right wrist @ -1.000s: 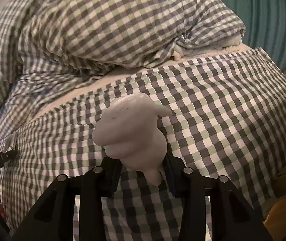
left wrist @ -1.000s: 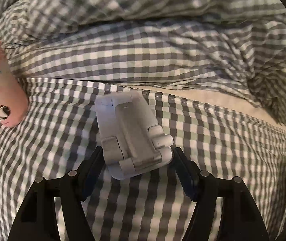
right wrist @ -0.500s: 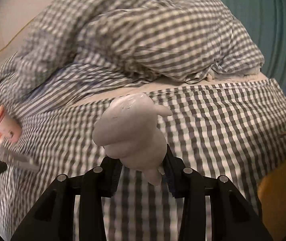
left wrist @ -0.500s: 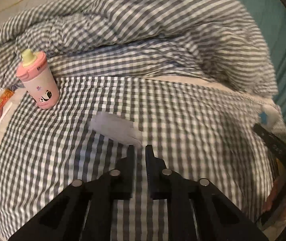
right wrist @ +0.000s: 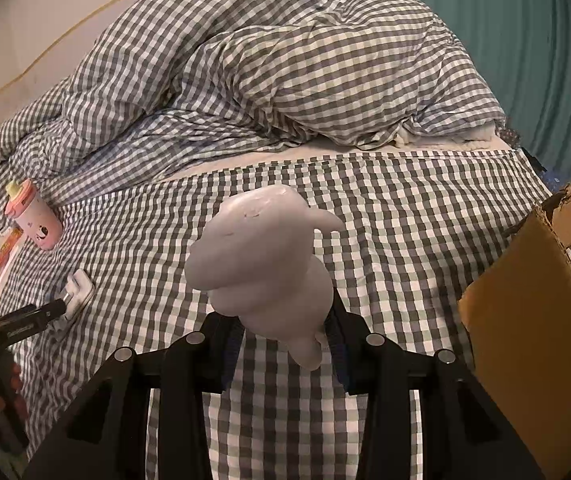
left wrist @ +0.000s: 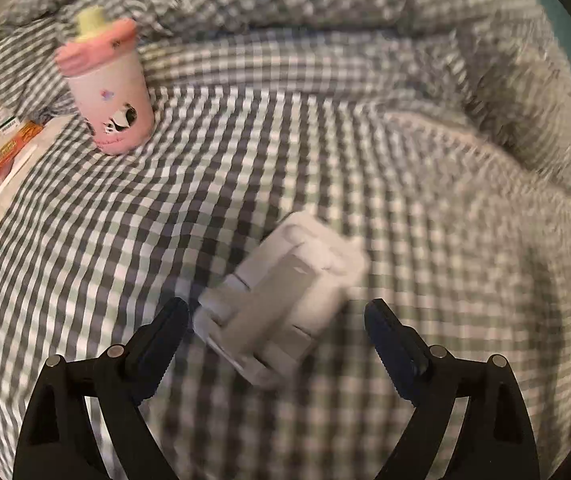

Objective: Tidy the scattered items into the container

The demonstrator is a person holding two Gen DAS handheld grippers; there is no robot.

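Observation:
My left gripper (left wrist: 275,316) is open, its jaws wide on either side of a white folding phone stand (left wrist: 281,300) that lies blurred on the checked bedsheet; no finger touches it. The stand also shows in the right wrist view (right wrist: 78,292), with the left gripper's finger beside it. My right gripper (right wrist: 283,346) is shut on a white ghost-shaped figure (right wrist: 261,264) and holds it above the bed. A cardboard box (right wrist: 525,312) stands at the right edge with several small items inside. A pink sippy cup (left wrist: 105,92) stands at the far left, also in the right wrist view (right wrist: 33,220).
A bunched checked duvet (right wrist: 285,72) fills the back of the bed. Snack packets and papers (left wrist: 5,152) lie off the bed's left edge. A teal curtain (right wrist: 533,40) hangs at the back right.
The left gripper lost the phone stand, shut empty, and now stands open around it again from another angle. The right gripper has swung right with the ghost figure, bringing the cardboard box into view.

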